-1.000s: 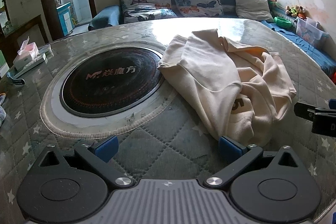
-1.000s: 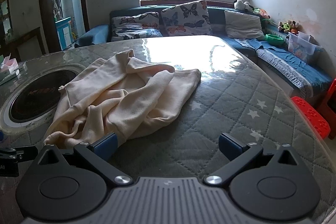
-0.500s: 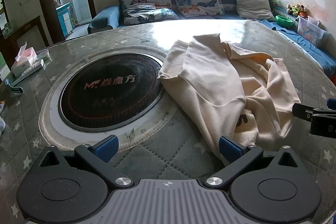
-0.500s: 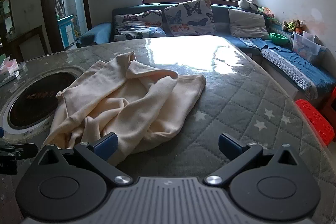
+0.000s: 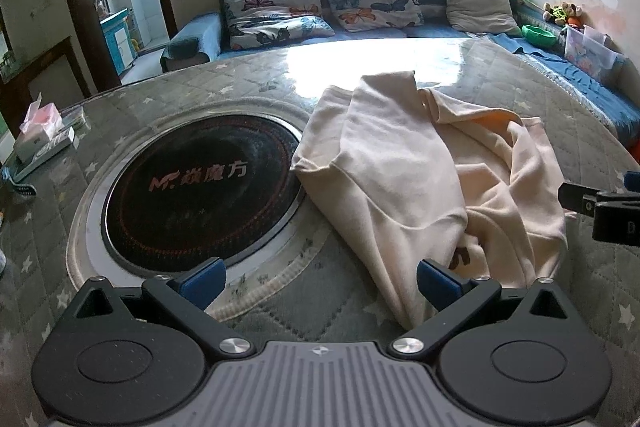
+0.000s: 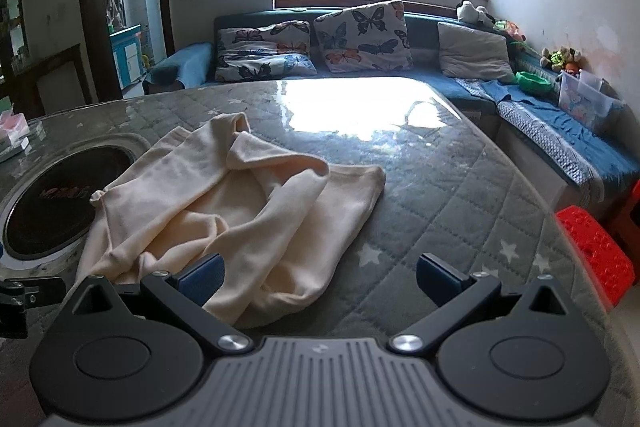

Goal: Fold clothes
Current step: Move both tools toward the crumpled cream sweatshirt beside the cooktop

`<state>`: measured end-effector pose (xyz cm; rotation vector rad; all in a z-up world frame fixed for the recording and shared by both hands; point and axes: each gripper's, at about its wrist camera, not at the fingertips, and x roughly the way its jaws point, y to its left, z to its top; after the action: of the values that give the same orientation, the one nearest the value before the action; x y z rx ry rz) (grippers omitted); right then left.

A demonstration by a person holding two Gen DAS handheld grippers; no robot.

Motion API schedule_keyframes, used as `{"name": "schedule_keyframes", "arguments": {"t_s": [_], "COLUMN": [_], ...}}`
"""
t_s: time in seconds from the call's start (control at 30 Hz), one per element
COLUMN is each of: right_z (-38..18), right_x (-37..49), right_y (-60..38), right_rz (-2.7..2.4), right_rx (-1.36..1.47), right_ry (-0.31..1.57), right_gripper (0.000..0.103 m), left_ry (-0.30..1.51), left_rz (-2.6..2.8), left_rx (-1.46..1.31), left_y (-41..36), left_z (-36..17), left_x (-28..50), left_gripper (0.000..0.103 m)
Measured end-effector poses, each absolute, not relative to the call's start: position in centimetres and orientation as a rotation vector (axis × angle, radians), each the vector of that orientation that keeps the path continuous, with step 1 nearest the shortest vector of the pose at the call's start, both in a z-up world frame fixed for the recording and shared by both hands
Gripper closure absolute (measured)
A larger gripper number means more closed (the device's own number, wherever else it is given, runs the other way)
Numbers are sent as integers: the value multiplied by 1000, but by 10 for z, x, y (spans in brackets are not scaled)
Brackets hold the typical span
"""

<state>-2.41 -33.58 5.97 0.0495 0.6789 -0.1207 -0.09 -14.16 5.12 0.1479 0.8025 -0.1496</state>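
Crumpled cream knit garment (image 5: pixel 420 179) lies on quilted, star-patterned table (image 5: pixel 280 95).

Cream garment (image 5: pixel 404 167) soft matt knit cloth, on quilted grey tabletop (image 6: pixel 448 195) under a glossy glare-throwing sheet; round hob (image 5: pixel 196 187) smooth dark glass, metal-rimmed; gripper fingers (image 5: pixel 202 277) matt black plastic, blue pads.

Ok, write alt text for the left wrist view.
A crumpled cream fabric garment lies on a grey quilted star-pattern table cover, beside a round black inset cooktop. The open left gripper hovers at its near edge; the right gripper enters from the right.
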Motion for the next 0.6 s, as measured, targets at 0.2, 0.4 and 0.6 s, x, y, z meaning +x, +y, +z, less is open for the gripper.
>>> {"name": "schedule_keyframes", "arguments": {"t_s": [0.2, 0.4, 0.6], "right_z": [62, 61, 59], "right_x": [-16, -10, -8], "right_y": [-338, -340, -341], "right_rz": [-116, -119, -117], "right_rx": [39, 47, 56], "right_ry": [681, 686, 690], "right_gripper": [0, 0, 0], "left_ry": [809, 815, 817], "left_rz": [-152, -151, -147], "left_rx": [148, 147, 146], "left_y": [-144, -144, -144], "left_z": [50, 51, 51], "left_x": [6, 11, 12], "left_gripper": [0, 0, 0]}}
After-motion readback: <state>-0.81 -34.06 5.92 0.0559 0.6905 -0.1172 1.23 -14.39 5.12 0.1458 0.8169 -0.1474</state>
